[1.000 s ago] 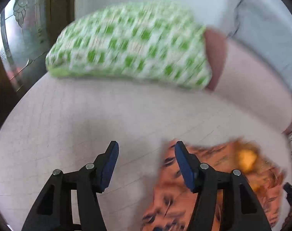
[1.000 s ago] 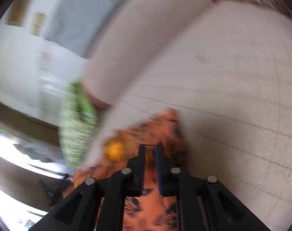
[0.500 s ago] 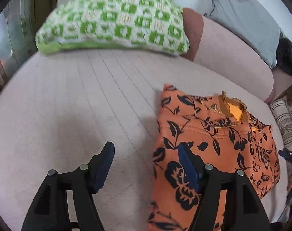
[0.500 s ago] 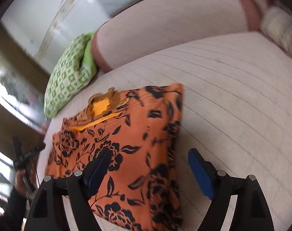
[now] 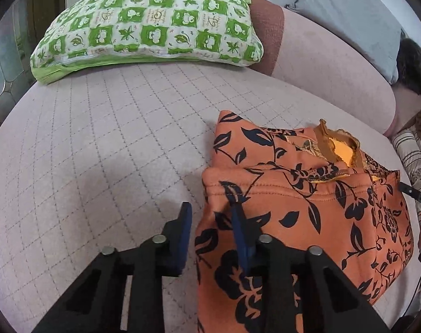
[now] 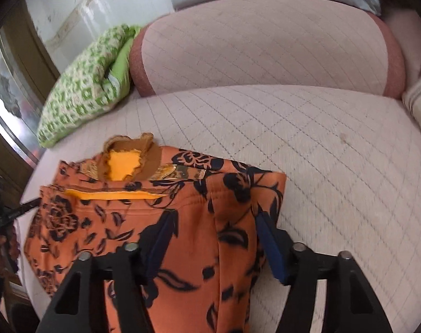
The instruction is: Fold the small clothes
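An orange garment with a dark floral print (image 5: 307, 211) lies folded on the pale quilted sofa seat (image 5: 113, 152), its yellow-lined collar at the far edge. My left gripper (image 5: 210, 216) is open, straddling the garment's left edge, one finger on the cloth. In the right wrist view the same garment (image 6: 132, 216) lies under my right gripper (image 6: 216, 224), which is open wide over its right part, fingers on either side of a fold.
A green and white checked pillow (image 5: 149, 25) lies at the far end of the seat. The pink backrest (image 6: 266, 44) runs behind, with a grey cushion (image 5: 346, 16) above it. A striped cloth (image 5: 413, 155) sits at the right.
The right gripper went from shut to wide open and pulled back over the garment. The left gripper narrowed somewhat and now straddles the garment's left edge. The garment lies flat and folded.
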